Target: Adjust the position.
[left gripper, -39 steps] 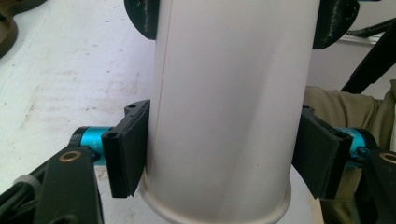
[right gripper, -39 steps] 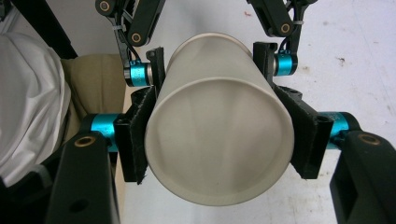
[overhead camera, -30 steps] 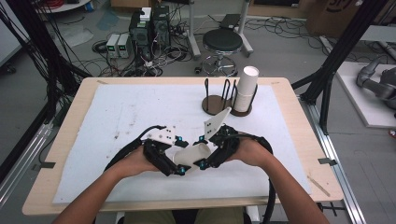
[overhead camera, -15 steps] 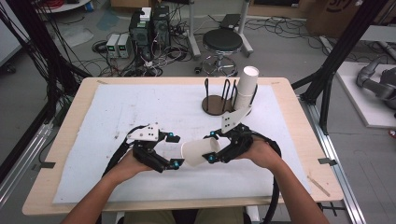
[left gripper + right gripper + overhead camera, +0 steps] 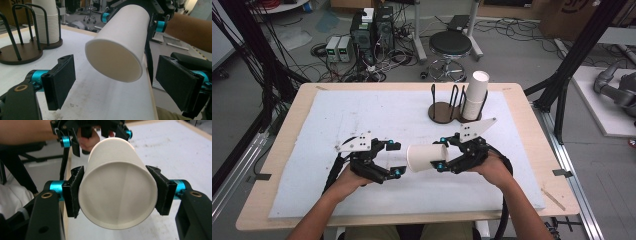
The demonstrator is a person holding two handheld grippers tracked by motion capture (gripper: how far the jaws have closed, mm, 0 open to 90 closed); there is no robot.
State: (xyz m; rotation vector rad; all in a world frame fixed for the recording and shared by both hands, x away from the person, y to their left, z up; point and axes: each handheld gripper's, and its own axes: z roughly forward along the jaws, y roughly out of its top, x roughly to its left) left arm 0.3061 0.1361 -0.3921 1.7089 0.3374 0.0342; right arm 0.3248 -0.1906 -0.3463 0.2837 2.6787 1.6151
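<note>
The right hand-held gripper (image 5: 447, 156) clamps a paper cup (image 5: 427, 157) sideways above the desk (image 5: 312, 125), facing the left hand-held gripper's (image 5: 393, 159) wide jaws; squeezing harder could crush it.

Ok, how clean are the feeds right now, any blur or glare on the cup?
High view: soft and low in detail, the paper cup bright with no surface detail. Left gripper view: cup base sharp, evenly lit, the far background washed out. Right gripper view: the cup's mouth crisp, the left tool behind it slightly soft.
</note>
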